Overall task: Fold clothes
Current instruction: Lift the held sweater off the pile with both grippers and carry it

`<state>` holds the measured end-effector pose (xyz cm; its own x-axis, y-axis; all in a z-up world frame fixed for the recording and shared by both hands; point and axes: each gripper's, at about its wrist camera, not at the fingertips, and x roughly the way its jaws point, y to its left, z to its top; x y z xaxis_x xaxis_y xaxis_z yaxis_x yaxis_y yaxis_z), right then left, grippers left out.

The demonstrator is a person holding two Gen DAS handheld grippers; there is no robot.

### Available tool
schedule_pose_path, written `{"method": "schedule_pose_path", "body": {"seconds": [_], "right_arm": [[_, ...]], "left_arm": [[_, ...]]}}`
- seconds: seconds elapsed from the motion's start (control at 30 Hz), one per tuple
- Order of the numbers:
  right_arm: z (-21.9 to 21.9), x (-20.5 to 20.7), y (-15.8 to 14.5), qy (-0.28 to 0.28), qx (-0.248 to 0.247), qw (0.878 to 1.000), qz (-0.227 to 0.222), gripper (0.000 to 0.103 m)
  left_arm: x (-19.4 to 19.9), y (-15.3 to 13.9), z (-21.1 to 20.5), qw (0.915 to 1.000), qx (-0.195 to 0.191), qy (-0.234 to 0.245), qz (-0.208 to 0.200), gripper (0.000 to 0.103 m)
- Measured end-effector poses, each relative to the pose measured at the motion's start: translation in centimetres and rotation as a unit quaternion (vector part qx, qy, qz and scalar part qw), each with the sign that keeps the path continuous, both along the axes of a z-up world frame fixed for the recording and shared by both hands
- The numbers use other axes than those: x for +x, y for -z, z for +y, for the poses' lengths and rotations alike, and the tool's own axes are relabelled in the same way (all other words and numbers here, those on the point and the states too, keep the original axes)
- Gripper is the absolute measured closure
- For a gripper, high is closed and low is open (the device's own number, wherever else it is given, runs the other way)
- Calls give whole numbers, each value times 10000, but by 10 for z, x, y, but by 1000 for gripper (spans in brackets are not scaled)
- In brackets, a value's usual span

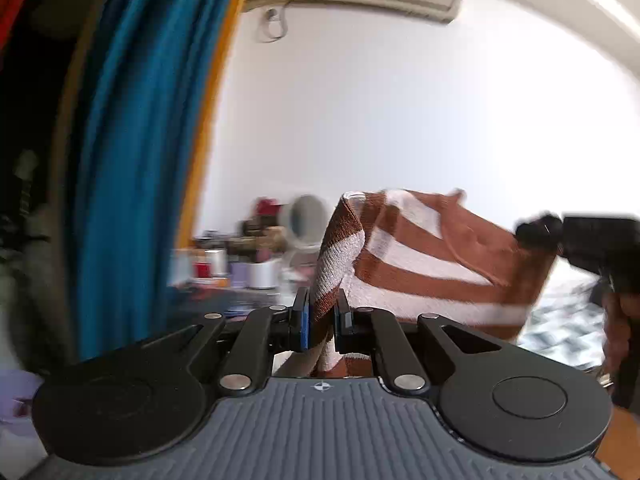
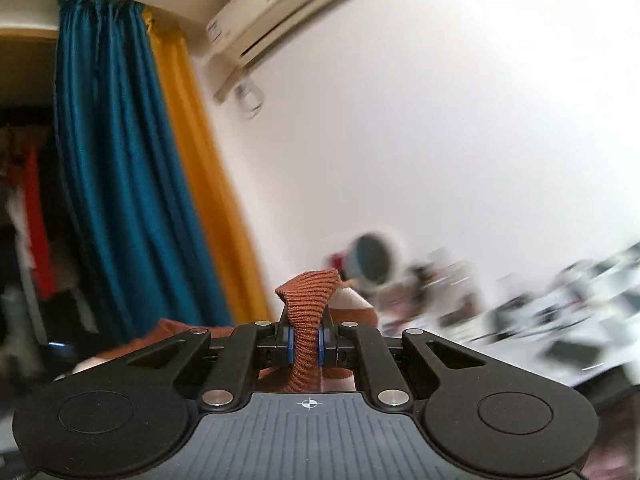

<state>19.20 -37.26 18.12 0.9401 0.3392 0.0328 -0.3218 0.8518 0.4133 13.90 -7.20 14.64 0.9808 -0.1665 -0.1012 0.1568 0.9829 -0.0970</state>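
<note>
The left gripper (image 1: 322, 312) has its jaws clenched on a bunched edge of the brown-and-white striped garment (image 1: 420, 264), which stretches in the air to the right, toward the right gripper (image 1: 536, 230) at the far right of the left wrist view. The right gripper (image 2: 306, 338) has its jaws clamped on a brown ribbed fold of the garment (image 2: 306, 304). Behind are a blue curtain (image 2: 108, 168), a yellow curtain (image 2: 200, 168), a wall air conditioner (image 2: 288, 12) and a blurred, cluttered counter (image 1: 240, 272)
</note>
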Motion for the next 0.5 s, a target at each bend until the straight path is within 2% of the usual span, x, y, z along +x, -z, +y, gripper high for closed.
{"method": "schedule_pose_path", "body": {"seconds": [0.07, 0.2, 0.37, 0.5], "right_arm": [[-25, -42, 2, 424, -93, 9990, 52, 94], [-74, -107, 0, 1230, -161, 9916, 372, 94], [-133, -170, 2, 2055, -121, 9772, 529, 94], [-184, -212, 10, 2580, -96, 9645, 548, 94]], "left_arm": [[-6, 3, -21, 9993, -84, 370, -47, 92], [-6, 13, -70, 9940, -155, 1074, 152, 92], [6, 36, -124, 9821, -196, 1817, 464, 92], [26, 64, -183, 9689, -213, 2313, 858, 92]]}}
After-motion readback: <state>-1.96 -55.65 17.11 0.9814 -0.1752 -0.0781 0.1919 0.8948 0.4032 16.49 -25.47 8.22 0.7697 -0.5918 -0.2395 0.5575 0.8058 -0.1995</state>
